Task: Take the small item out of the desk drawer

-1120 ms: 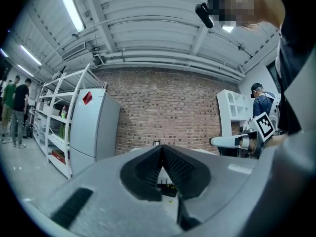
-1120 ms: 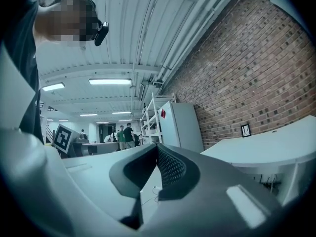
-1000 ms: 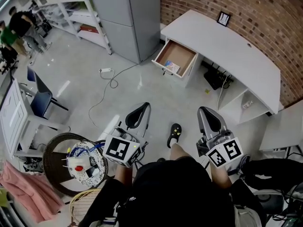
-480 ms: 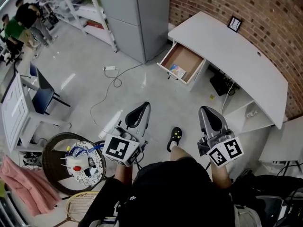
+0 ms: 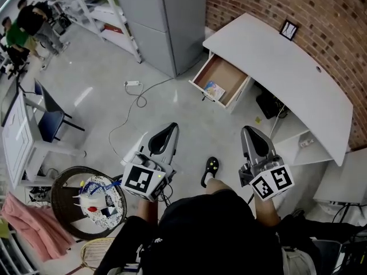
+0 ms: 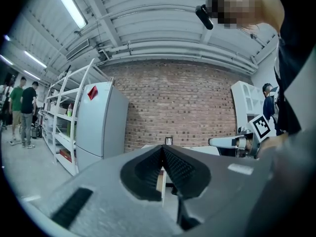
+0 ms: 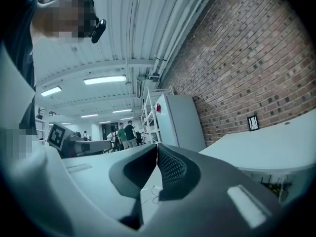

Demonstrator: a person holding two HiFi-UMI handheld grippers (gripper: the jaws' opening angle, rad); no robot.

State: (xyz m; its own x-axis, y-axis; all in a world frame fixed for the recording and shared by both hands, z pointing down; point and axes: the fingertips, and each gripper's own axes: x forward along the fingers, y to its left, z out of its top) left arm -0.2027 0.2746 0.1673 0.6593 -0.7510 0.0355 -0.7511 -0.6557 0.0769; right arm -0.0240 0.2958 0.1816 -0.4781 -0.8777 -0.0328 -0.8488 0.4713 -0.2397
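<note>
A white curved desk (image 5: pixel 287 67) stands against the brick wall at the upper right. Its wooden drawer (image 5: pixel 213 73) is pulled open towards the floor. A small colourful item (image 5: pixel 215 90) lies in the drawer's near corner. My left gripper (image 5: pixel 170 128) and right gripper (image 5: pixel 248 132) are held side by side well short of the drawer. Both are shut with nothing between the jaws. The left gripper view shows its own shut tips (image 6: pixel 162 149) with the desk behind them. The right gripper view shows its own shut tips (image 7: pixel 157 148) beside the desk top (image 7: pixel 266 147).
A grey cabinet (image 5: pixel 166 22) stands left of the desk, with metal shelves (image 5: pixel 97 4) beyond. A cable with a power strip (image 5: pixel 133 90) lies on the floor. A blue chair (image 5: pixel 49 113) and a round basket (image 5: pixel 63 188) are at left. People (image 5: pixel 23 22) stand far off.
The desk and open drawer have shifted a little down and right in the head view, and look slightly nearer. Both grippers stay shut and empty, the left one drifting slightly left.
</note>
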